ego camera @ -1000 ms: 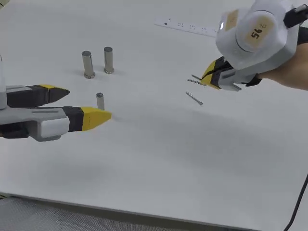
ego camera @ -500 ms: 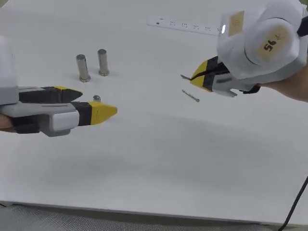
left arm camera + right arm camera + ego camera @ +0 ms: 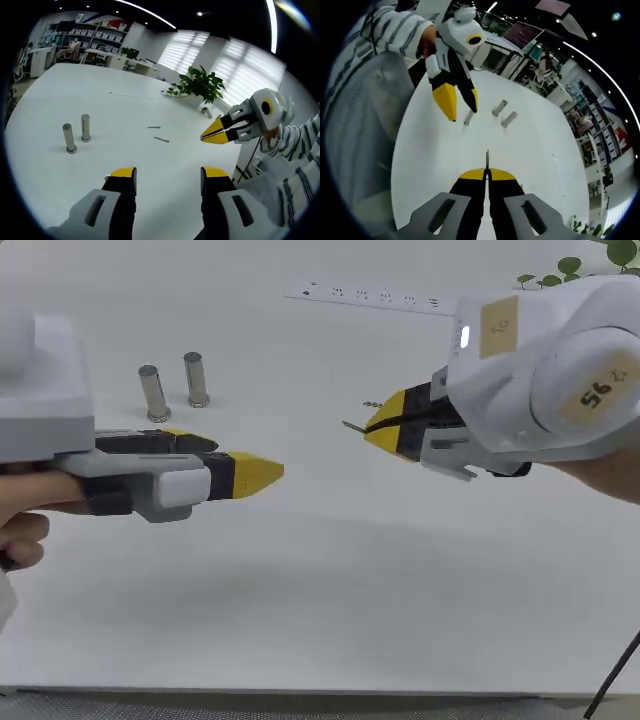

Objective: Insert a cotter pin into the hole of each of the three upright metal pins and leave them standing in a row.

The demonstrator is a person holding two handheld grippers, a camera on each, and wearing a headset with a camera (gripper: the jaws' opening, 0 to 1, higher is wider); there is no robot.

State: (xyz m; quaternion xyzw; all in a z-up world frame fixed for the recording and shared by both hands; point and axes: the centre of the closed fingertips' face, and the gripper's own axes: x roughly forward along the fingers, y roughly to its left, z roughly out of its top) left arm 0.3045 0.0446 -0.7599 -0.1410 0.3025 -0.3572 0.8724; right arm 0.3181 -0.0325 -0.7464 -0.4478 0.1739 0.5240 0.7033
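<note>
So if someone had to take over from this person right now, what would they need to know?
Left gripper: open, jaws low beside the third metal pin, not closed on it.
Right gripper: shut on a cotter pin, held above the table, pointing towards that pin.
The other metal pins stand upright side by side. Two spare cotter pins lie on the table.
Done: one cotter pin picked up.
Left: no metal pin looks fitted yet, so all three insertions, then the row.

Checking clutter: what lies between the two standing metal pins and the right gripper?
Two loose cotter pins on the table, shown in the left gripper view.
</note>
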